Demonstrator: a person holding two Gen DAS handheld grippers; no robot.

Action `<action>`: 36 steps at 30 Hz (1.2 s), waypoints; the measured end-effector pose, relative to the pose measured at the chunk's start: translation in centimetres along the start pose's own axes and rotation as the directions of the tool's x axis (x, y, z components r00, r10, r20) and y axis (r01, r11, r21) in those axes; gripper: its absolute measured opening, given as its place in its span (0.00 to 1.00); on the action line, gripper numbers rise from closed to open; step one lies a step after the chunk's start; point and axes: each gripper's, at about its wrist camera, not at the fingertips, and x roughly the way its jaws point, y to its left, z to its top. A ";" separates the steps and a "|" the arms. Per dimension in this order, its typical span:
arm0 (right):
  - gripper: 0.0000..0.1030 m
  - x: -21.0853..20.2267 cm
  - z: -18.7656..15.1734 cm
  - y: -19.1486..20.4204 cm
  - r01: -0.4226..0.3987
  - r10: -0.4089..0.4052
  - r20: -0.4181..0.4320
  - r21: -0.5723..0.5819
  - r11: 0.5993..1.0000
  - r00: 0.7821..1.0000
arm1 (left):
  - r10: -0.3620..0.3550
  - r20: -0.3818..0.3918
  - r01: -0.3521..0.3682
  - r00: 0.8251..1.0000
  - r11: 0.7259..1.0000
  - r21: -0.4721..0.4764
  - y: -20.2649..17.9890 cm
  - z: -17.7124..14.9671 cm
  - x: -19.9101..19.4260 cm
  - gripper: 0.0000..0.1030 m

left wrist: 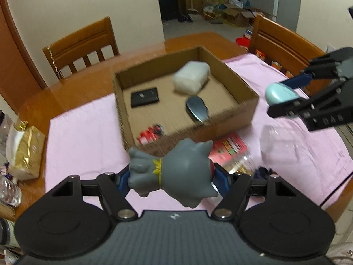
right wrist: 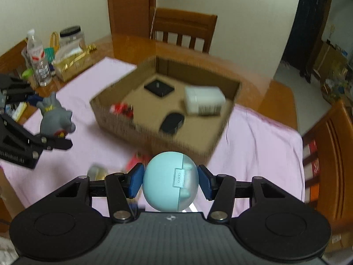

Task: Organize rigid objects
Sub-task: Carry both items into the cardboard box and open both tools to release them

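Note:
My left gripper (left wrist: pixel 171 180) is shut on a grey cat figurine (left wrist: pixel 176 174) with a yellow collar, held above the pink cloth just in front of the open cardboard box (left wrist: pixel 247 117). My right gripper (right wrist: pixel 169 182) is shut on a round light-blue earbud case (right wrist: pixel 169 182), held in front of the box (right wrist: pixel 176 145). The box holds a white block (left wrist: pixel 191 77), a black square pad (left wrist: pixel 144 96), a dark oval object (left wrist: pixel 197 108) and a small red item (left wrist: pixel 150 134). Each gripper shows in the other's view: the right one (left wrist: pixel 284 101) and the left one (right wrist: pixel 53 121).
A pink cloth (left wrist: pixel 83 137) covers the wooden table (left wrist: pixel 72 90). A red packet (left wrist: pixel 229 149) and a clear plastic jar (left wrist: pixel 278 145) lie in front of the box. Wooden chairs (left wrist: pixel 83 46) stand behind. Bottles, a jar and a gold tissue box (right wrist: pixel 70 64) crowd the left table end.

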 end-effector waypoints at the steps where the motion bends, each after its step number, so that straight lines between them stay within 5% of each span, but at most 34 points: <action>1: 0.56 0.3 0.7 0.0 0.005 -0.004 0.010 -0.006 1.000 1.000 | 0.005 0.006 -0.005 1.000 1.000 -0.004 0.3 0.3 0.0 0.69; 9: 0.56 6.4 5.0 -1.3 0.021 -0.021 -0.027 -0.016 1.000 0.999 | 0.049 0.035 -0.048 0.998 0.998 -0.029 3.1 2.4 0.9 0.69; 17: 0.56 10.7 4.6 -2.2 0.042 -0.040 -0.106 0.020 0.999 0.994 | 0.061 0.057 -0.057 0.997 0.996 -0.062 4.7 4.8 2.7 0.69; 18: 0.58 10.8 4.6 -2.3 0.048 -0.045 -0.100 0.025 0.999 0.994 | 0.057 0.061 -0.053 0.997 0.997 -0.062 4.7 5.0 2.9 0.69; 22: 1.00 9.8 4.6 -2.8 0.087 -0.084 -0.044 0.073 0.993 0.996 | 0.039 0.065 -0.036 0.997 0.998 -0.054 4.8 6.1 4.0 0.70; 36: 1.00 3.5 2.6 -0.6 0.166 -0.164 -0.030 0.216 0.962 0.986 | -0.009 0.041 0.009 0.999 1.000 0.002 4.0 8.9 8.4 0.70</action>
